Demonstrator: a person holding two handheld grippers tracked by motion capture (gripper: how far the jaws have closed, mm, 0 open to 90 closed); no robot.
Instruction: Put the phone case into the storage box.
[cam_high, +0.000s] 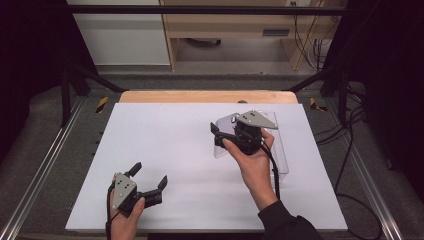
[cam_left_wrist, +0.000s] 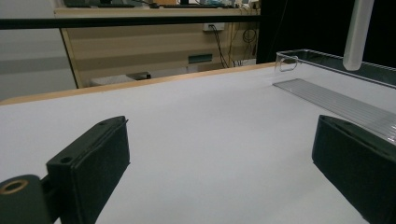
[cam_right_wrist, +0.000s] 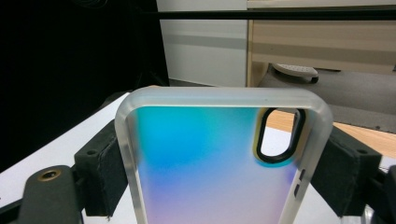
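Right gripper (cam_right_wrist: 212, 168) was pinching a phone case (cam_right_wrist: 210, 163) by its side edges, held up over the clear tray (cam_high: 280, 150) at the table's right. Left gripper (cam_high: 149, 176) sat spread and empty, near left. I'd keep the squeeze gentle and lower the case flat into the tray.

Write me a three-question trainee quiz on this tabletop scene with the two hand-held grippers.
1. True or false: the right gripper has its jaws closed on the two long edges of a phone case.
2. How do the left gripper's jaws stand: A) wide apart with nothing between them, B) shut on the case, C) shut on a cable?
3. Which thing lies on the white table under the right hand?

Key:
1. True.
2. A.
3. A clear plastic tray.
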